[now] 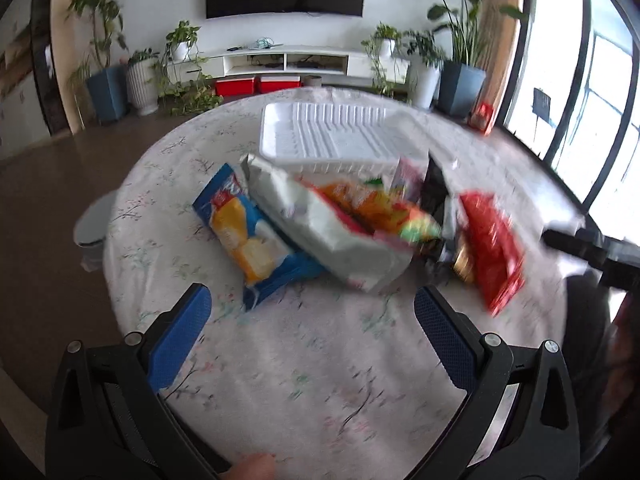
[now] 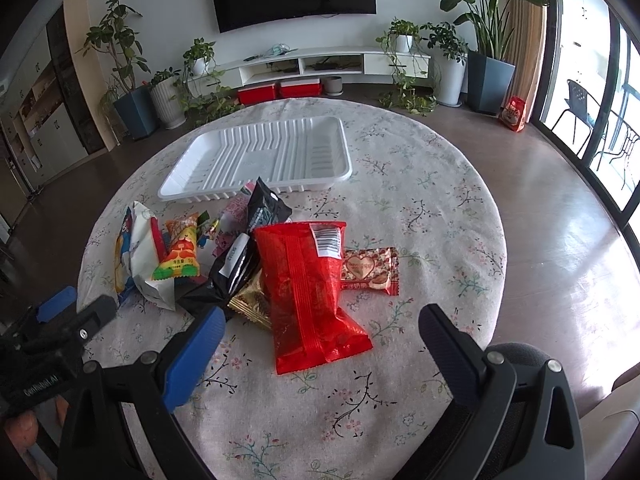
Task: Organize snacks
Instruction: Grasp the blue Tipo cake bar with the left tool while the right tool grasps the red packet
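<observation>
a loose pile of snack packets lies on a round worktop (image 2: 420,200) covered in a pale floral cloth. nearest the right tool is a large red packet (image 2: 312,292), lying flat with its barcode side up. a small heart-print packet (image 2: 370,270) touches its right edge. tucked under its left side are a gold wrapper (image 2: 250,304) and a black packet (image 2: 232,268). further left sit an orange and green packet (image 2: 180,258) and a crumpled white bag (image 2: 146,260), and the left view shows a blue packet (image 1: 248,236) partly beneath that bag. the left view is blurred, so finer details there cannot be read.

just behind the pile is a white ribbed tray (image 2: 264,156), with nothing in it. it is probably the place meant for the sorted snacks, and none has gone in yet, so the task looks to be at its very start.

the right tool (image 2: 320,330) hovers low over the near end of the red packet with its blue-padded fingers spread wide and nothing between them, likely lined up to take that packet first since it lies on top and is easy to reach. the left tool (image 1: 312,308) is likewise spread wide and holding nothing, above bare cloth just in front of the blue packet and white bag.

beyond the worktop are potted plants, a low white media shelf and a wall-mounted television.
</observation>
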Motion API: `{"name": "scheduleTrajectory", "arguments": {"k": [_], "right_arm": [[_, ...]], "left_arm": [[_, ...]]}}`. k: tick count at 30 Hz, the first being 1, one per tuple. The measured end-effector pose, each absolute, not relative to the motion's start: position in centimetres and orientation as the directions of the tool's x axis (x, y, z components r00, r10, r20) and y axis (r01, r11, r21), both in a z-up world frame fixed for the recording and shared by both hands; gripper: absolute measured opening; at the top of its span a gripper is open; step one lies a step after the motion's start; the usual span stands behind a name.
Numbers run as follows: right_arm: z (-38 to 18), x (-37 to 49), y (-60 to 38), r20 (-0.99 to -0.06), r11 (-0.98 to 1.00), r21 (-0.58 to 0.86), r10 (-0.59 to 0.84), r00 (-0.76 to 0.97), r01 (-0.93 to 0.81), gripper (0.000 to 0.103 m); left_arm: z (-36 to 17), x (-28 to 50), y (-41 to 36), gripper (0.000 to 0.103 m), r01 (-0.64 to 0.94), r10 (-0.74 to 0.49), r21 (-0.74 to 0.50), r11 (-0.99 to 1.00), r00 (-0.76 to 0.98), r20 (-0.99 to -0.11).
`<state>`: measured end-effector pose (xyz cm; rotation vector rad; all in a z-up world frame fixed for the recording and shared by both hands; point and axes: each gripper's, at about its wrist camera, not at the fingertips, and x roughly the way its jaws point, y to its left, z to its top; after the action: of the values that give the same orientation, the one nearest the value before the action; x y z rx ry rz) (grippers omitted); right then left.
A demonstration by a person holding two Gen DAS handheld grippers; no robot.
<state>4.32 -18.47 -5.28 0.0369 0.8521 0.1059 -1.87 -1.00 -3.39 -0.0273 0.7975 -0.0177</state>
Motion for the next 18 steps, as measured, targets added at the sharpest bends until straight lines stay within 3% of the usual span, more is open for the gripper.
{"name": "scheduleTrajectory", "arguments": {"k": [2,6,9,12,15,18], "right_arm": [[-5.5,3.9,-18.2,-0.73,0.992,0.096,0.128,0.671,-0.085,0.1],[-6.0,3.3,-18.4,-0.719,0.98,0.171,0.193,0.667,-0.1,0.1],[-6.3,3.2,-18.7,-0.738,0.971,0.213,0.232,0.634,-0.107,0.097],[-6.2,2.9,-18.8,-0.749,0.97,0.209,0.24,0.617,-0.123,0.088],[-6.4,2.9,-18.8,-0.753,0.973,0.194,0.229,0.617,-0.125,0.087],[-7.0,3.1,-18.5,-0.759,0.971,0.211,0.238,0.606,-0.117,0.087]], "left_arm": [[-4.3,-2.6,-0.8,0.103,-0.018,0.001,-0.014,1.0,0.652,-0.758],[-4.2,-2.9,0.7,0.103,-0.127,0.118,0.046,0.991,0.649,-0.751],[-3.9,-1.4,2.6,0.103,-0.174,0.142,0.04,0.984,0.626,-0.766],[-3.0,0.8,5.2,0.103,-0.206,0.108,-0.032,0.978,0.631,-0.769],[-2.5,3.6,7.3,0.101,-0.18,-0.005,-0.15,0.972,0.625,-0.781],[-3.4,6.3,8.4,0.095,-0.216,-0.022,-0.178,0.96,0.576,-0.817]]}}
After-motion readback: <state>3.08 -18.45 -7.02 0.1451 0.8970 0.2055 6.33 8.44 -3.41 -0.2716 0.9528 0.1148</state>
